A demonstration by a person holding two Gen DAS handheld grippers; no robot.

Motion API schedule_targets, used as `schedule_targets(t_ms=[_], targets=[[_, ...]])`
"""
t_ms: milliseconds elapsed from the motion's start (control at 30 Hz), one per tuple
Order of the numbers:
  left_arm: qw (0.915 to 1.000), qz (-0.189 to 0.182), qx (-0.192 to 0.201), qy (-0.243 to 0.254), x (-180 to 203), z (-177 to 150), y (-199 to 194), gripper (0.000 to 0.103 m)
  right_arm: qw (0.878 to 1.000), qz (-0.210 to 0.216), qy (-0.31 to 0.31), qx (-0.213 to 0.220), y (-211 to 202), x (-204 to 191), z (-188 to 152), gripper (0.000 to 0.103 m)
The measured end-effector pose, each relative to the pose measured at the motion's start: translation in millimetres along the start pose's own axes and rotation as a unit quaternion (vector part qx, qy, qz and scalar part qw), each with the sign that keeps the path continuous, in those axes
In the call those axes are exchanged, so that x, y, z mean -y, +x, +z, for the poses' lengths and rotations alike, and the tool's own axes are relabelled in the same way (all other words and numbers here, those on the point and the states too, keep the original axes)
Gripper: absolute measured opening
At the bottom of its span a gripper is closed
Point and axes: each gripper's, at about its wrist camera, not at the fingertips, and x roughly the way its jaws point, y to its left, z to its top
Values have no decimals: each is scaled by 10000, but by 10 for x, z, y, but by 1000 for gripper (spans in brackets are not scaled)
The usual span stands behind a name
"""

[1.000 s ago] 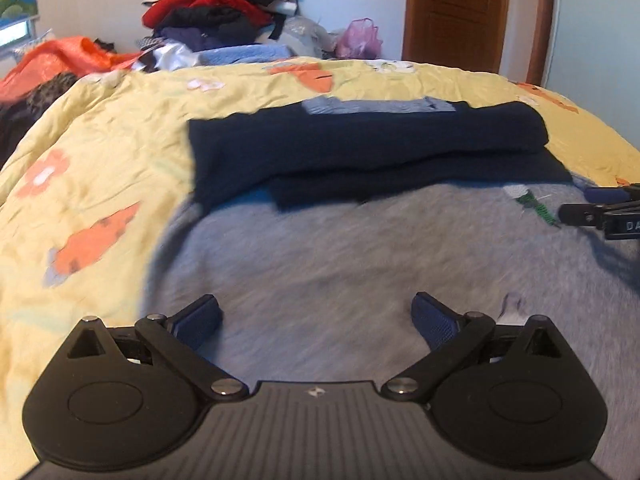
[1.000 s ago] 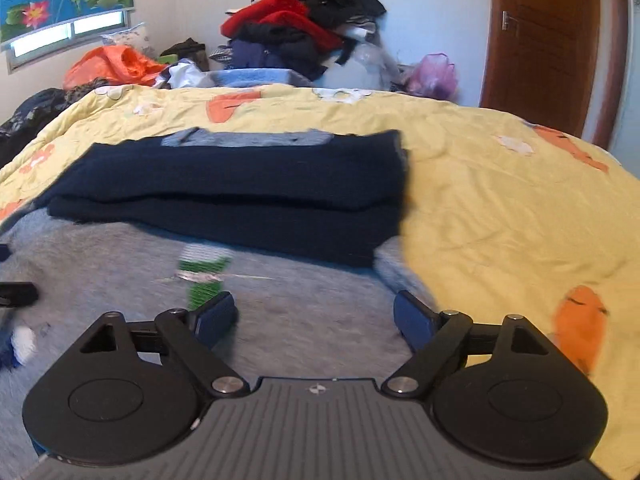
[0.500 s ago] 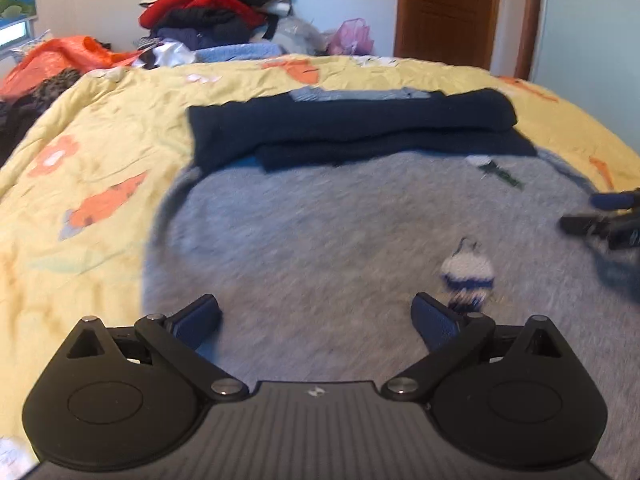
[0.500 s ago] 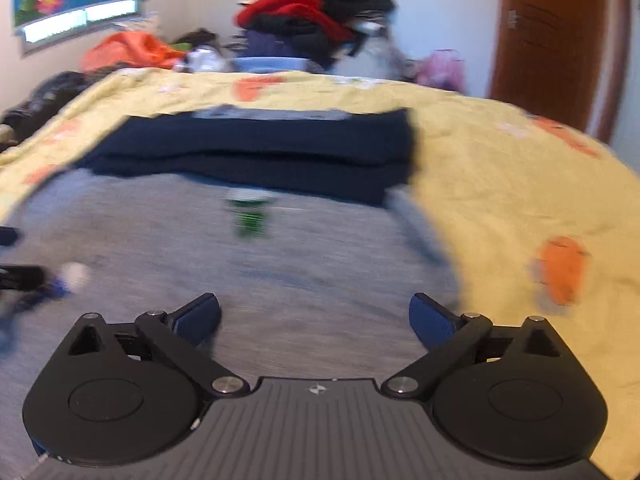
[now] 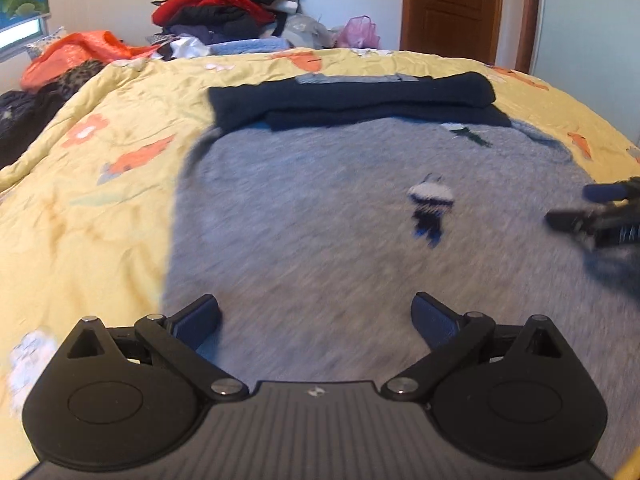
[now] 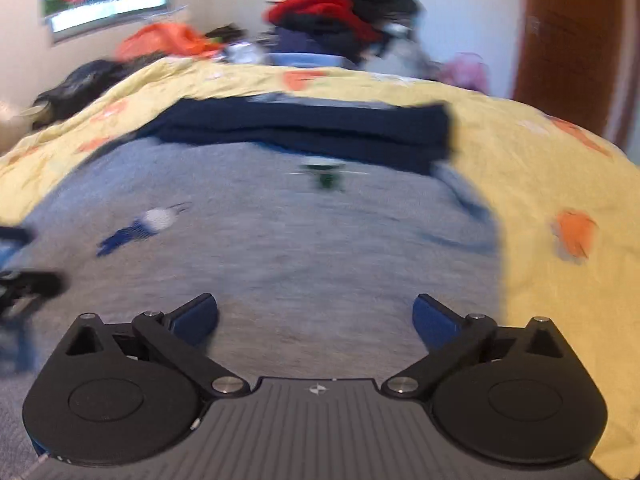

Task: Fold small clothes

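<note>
A grey knit garment point(image 5: 312, 216) point(image 6: 304, 252) lies spread flat on the yellow bed cover point(image 5: 100, 184), with small blue-white and green figures on it. Just beyond its far edge sits a folded navy garment point(image 5: 360, 98) point(image 6: 312, 126). My left gripper point(image 5: 316, 304) hovers over the garment's near left part, open, with nothing between its fingers. My right gripper point(image 6: 316, 304) is over the near right part; its jaws are opening and only cloth lies below them. Each gripper shows blurred at the other view's edge: the right gripper point(image 5: 592, 212), the left gripper point(image 6: 24, 276).
A heap of red, black and blue clothes point(image 5: 228, 8) is piled beyond the bed's far end, with orange fabric point(image 5: 80, 50) to its left. A brown door point(image 5: 452, 4) stands at the back right. The bed cover point(image 6: 560, 184) spreads to either side of the garment.
Both grippers drew back toward the near side; more grey garment shows and the navy stack looks farther off. The right gripper's jaws widened. Both views are motion-blurred.
</note>
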Motion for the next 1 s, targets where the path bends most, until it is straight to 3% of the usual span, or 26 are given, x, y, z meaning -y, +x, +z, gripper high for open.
schedule_targets(t_ms=[100, 200, 300, 400, 433, 500, 667, 767, 900, 1000], targets=[[9999, 84, -44, -96, -100, -70, -127, 103, 9996, -202, 214, -15, -73, 232, -35, 101], [9995, 14, 10, -305, -69, -95, -322, 103, 9994, -264, 169, -170, -196, 150, 13, 93], [9985, -343, 92, -411, 79, -154, -473, 103, 9992, 384, 90, 15, -478, -124, -25, 97], [9986, -478, -110, -200, 285, -295, -439, 103, 9972, 652, -295, -203, -570, -444, -233, 97], [9993, -339, -113, -64, 334, -356, -419, 103, 9967, 605, -428, -316, -551, -508, -332, 102], [9996, -217, 26, 193, 368, -455, -464, 103, 9972, 514, -544, -13, -628, -500, -487, 102], [9999, -87, -130, 53, 203, -484, -549, 103, 9998, 151, -103, -109, -747, -171, -571, 102], [10000, -27, -73, 19, 244, -457, -663, 103, 9996, -17, 7, -275, -802, -180, -534, 97], [9989, -422, 147, 158, 443, -459, -794, 103, 9993, 325, -62, -142, -970, -394, -544, 98], [9981, -370, -184, 459, 569, -583, -687, 103, 9976, 385, -501, -288, -961, -617, -627, 101]])
